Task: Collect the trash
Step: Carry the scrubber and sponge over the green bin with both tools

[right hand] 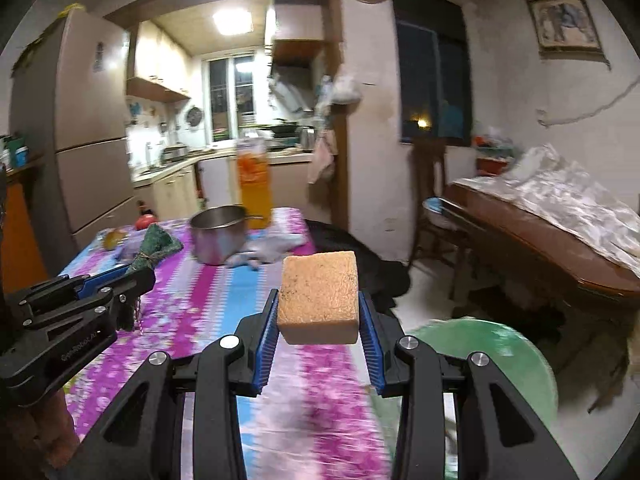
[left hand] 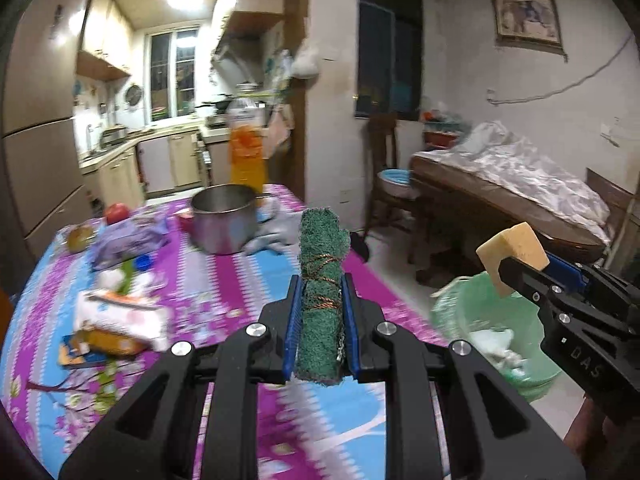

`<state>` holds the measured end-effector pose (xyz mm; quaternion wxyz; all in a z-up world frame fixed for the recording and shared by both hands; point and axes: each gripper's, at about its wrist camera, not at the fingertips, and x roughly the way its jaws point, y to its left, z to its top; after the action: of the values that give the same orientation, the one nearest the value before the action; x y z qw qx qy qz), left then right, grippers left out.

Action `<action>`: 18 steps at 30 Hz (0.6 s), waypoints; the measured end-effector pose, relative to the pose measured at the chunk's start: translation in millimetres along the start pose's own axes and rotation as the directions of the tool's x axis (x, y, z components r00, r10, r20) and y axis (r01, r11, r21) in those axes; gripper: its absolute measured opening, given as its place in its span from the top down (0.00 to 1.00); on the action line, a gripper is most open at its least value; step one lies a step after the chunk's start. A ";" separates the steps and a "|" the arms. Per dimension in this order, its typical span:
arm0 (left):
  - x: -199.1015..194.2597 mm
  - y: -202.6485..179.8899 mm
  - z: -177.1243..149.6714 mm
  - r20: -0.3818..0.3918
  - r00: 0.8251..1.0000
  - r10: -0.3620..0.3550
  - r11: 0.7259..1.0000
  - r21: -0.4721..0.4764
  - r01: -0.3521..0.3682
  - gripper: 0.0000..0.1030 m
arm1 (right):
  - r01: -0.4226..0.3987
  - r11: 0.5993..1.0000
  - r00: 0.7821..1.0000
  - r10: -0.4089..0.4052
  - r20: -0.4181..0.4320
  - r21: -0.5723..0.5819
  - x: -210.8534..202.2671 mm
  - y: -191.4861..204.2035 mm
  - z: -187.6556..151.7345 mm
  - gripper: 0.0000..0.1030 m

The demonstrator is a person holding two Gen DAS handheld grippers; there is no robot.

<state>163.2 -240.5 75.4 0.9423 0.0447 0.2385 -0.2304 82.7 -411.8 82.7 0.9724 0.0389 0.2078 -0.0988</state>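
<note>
My left gripper (left hand: 320, 300) is shut on a rolled green scouring pad (left hand: 322, 308) tied with brown string, held above the table's right side. It also shows in the right wrist view (right hand: 154, 250). My right gripper (right hand: 318, 312) is shut on a yellow sponge block (right hand: 318, 296), held over the table's right edge; in the left wrist view the sponge (left hand: 512, 252) hangs above the green bin (left hand: 492, 320). The bin, lined with a green bag, stands on the floor beside the table and holds some white trash. It also shows in the right wrist view (right hand: 500, 344).
The table (left hand: 224, 280) has a pink and blue floral cloth. On it lie a steel pot (left hand: 224, 216), an orange juice bottle (left hand: 246, 148), a purple packet (left hand: 128, 240), tissues and wrappers (left hand: 120, 316), fruit (left hand: 116, 212) and a grey cloth (left hand: 276, 232). A covered wooden table (left hand: 520, 184) and a chair (left hand: 392, 176) stand to the right.
</note>
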 end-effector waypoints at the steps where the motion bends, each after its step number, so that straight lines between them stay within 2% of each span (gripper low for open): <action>1: 5.4 -10.6 1.9 -0.006 1.000 -0.024 1.000 0.005 0.024 0.83 | 0.018 1.000 1.000 -0.018 -0.003 0.007 -1.1 -10.3 0.4 0.62; 8: 27.7 -69.6 6.2 -0.033 0.991 -0.128 0.990 0.056 0.130 0.83 | 0.130 0.989 0.991 -0.127 -0.039 0.065 -7.6 -91.1 -2.6 0.62; 13: 38.2 -106.0 6.3 -0.061 0.979 -0.193 0.976 0.088 0.198 0.83 | 0.175 0.981 0.983 -0.170 -0.070 0.086 -7.6 -136.0 -3.9 0.62; 18: 52.5 -141.7 6.4 -0.120 0.961 -0.251 0.959 0.101 0.263 0.83 | 0.205 0.972 0.971 -0.187 -0.149 0.113 2.6 -172.4 -9.3 0.62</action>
<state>142.4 -389.5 60.0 0.8863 0.0802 0.2780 -0.3617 45.4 -579.7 67.2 0.9368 0.0871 0.2703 -0.2045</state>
